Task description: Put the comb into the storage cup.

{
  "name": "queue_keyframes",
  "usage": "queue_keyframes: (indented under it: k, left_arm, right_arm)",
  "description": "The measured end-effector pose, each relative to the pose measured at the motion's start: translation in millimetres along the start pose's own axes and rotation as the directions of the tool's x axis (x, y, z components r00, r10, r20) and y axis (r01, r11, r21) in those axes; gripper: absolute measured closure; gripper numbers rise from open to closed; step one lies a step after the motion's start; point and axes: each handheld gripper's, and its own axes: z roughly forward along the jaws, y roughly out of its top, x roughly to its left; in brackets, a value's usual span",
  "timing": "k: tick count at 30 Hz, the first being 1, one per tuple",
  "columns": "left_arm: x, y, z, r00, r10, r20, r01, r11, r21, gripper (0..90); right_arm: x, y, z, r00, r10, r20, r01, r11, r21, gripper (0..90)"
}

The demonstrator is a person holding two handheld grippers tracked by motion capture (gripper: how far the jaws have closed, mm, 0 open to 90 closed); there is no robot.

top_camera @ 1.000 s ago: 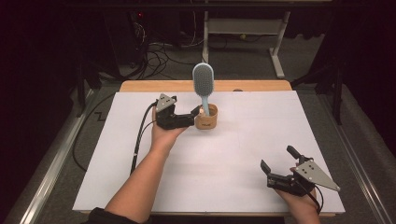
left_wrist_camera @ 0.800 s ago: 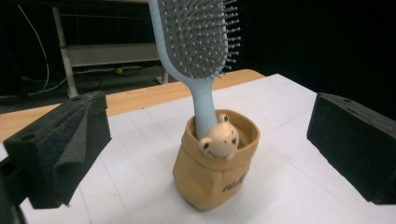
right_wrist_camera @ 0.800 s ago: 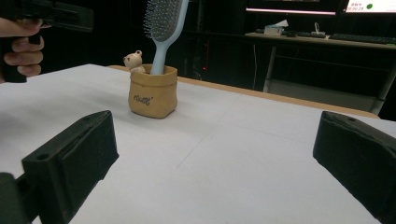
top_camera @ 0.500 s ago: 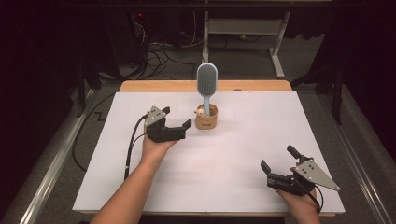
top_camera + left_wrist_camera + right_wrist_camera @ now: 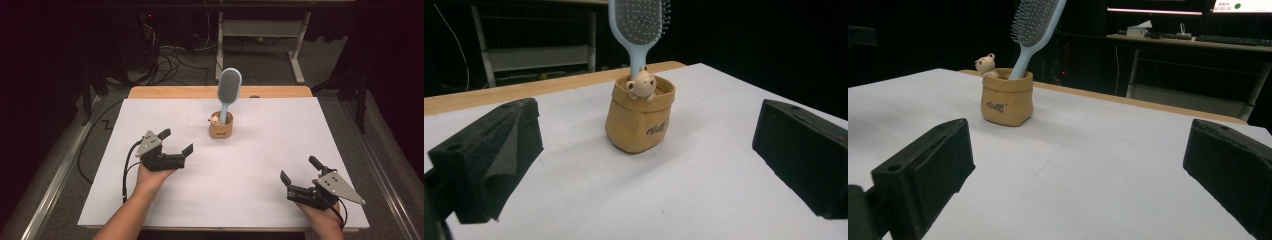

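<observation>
L tongs (image 5: 174, 143) have backed off toward the person from the tan pouch (image 5: 221, 126), jaws wide & empty, leaving the blue hairbrush (image 5: 228, 90) upright in it (placing looks done), while R tongs (image 5: 300, 175), also agape, sit well right-near of the pouch on the table (image 5: 250, 200).

Black foam-padded jaws, grey three-cornered plates, trailing black cables, bare forearms.
</observation>
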Motion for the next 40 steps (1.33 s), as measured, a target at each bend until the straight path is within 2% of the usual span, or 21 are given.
queue_keyframes:
  k: [3,8,12,26,28,29,34,36,40]
  left_arm:
    - [2.1,-4.6,-12.3,0.9999,0.010,-0.010,-0.010,0.9999,0.004,0.6]
    - [8.4,-11.6,-29.6,0.9997,-0.012,-0.022,0.012,0.9999,-0.007,0.7]
    - [10.7,-15.7,-41.2,0.9994,-0.015,-0.031,0.015,0.9998,-0.009,0.7]
    - [12.3,-35.3,-81.7,0.9973,0.026,-0.069,-0.025,0.9996,0.009,0.4]
    - [14.8,-36.3,-86.2,0.9978,0.017,-0.064,-0.017,0.9998,0.005,0.4]
    - [15.9,-36.7,-87.4,0.9984,0.007,-0.057,-0.007,1.0000,-0.002,0.4]
    - [14.2,-36.7,-87.2,0.9993,0.010,-0.035,-0.010,0.9999,-0.012,0.4]
    - [12.6,-35.8,-87.8,0.9991,0.024,-0.035,-0.025,0.9995,-0.017,0.4]
    - [12.0,-34.9,-89.5,0.9991,0.026,-0.032,-0.027,0.9993,-0.027,0.4]
  right_arm:
    - [-0.9,-0.3,-0.1,1.0000,0.006,0.004,-0.006,1.000,0.001,0.3]
    - [-1.4,-0.7,0.0,0.9999,0.004,0.011,-0.004,1.000,0.005,0.3]
    - [-1.1,-0.9,0.0,0.9999,0.004,0.013,-0.004,1.000,0.006,0.3]
    - [-3.2,-0.3,-3.7,0.9998,0.004,0.021,-0.004,1.000,-0.001,0.2]
    - [-3.0,-0.2,-4.0,0.9998,0.002,0.020,-0.002,1.000,-0.003,0.2]
    - [-2.9,-0.2,-4.2,0.9998,0.003,0.021,-0.003,1.000,-0.004,0.2]
    - [-2.4,-0.7,-3.5,0.9995,0.011,0.030,-0.011,1.000,0.002,0.2]
    - [-1.9,-0.6,-3.5,0.9995,0.008,0.031,-0.008,1.000,0.003,0.2]
    - [-1.1,-1.2,-3.8,0.9995,0.005,0.033,-0.006,1.000,0.007,0.2]
